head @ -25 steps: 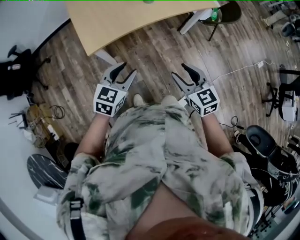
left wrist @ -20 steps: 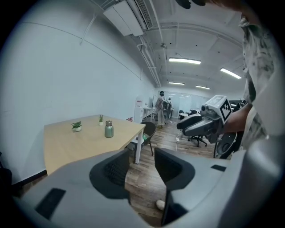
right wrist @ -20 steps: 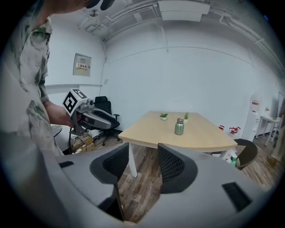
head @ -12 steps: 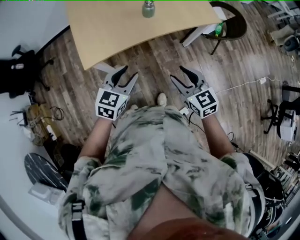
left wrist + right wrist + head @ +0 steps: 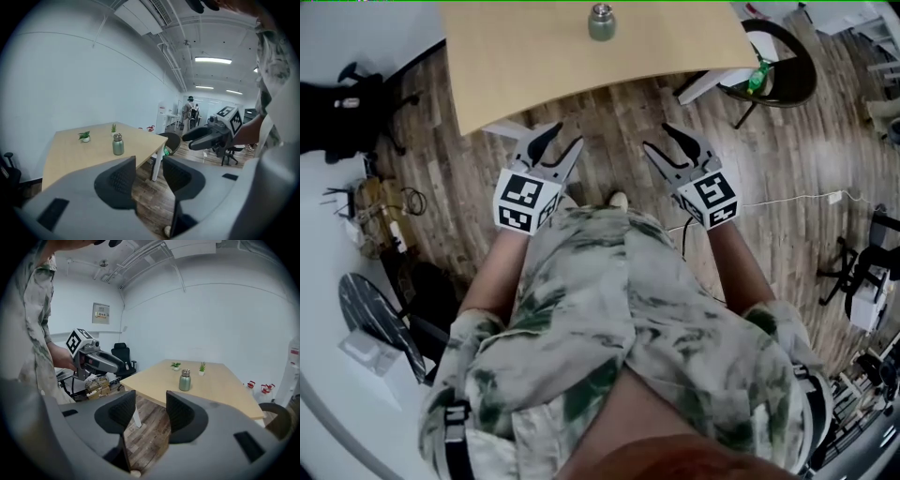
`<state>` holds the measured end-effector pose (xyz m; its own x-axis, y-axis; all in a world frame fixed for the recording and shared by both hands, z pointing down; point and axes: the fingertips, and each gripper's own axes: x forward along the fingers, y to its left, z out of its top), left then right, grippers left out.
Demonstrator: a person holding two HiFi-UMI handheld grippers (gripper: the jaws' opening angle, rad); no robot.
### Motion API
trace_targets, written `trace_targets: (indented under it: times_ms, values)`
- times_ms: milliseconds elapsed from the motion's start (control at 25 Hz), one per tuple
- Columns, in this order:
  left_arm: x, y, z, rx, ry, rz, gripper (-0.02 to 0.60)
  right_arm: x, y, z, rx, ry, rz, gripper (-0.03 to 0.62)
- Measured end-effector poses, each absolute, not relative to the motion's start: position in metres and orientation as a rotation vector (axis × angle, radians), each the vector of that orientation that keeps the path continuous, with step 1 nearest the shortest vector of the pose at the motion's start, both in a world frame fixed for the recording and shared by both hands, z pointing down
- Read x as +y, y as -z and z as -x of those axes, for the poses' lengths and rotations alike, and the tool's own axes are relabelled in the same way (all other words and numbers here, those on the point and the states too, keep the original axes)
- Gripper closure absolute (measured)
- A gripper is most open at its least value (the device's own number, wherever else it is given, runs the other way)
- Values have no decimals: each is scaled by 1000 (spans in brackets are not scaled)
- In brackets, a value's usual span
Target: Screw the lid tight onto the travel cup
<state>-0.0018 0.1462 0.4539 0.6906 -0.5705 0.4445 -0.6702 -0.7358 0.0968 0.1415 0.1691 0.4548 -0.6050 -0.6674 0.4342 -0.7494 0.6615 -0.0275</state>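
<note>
Reach is the job at this point: the travel cup (image 5: 601, 22) stands upright on the table (image 5: 525, 56), well back from the table's near edge, its lid (image 5: 601, 10) seemingly seated on top, while the left gripper (image 5: 561, 141) and right gripper (image 5: 658, 139) hang over the floor (image 5: 614, 117) short of that edge, each with jaws apart and nothing between them. Done well, I judge, one gripper clamps the cup's body low and steady and the other takes the lid squarely before twisting, lest the cup tip or the thread cross.
</note>
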Motion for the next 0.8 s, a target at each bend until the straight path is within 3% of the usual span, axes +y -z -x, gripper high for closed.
trace_targets:
  times_ms: [800]
  values:
    - [-5, -467, 27, -911, -585, -2664, 387, 10, -484, -118, -2412, -335, -1188, 338]
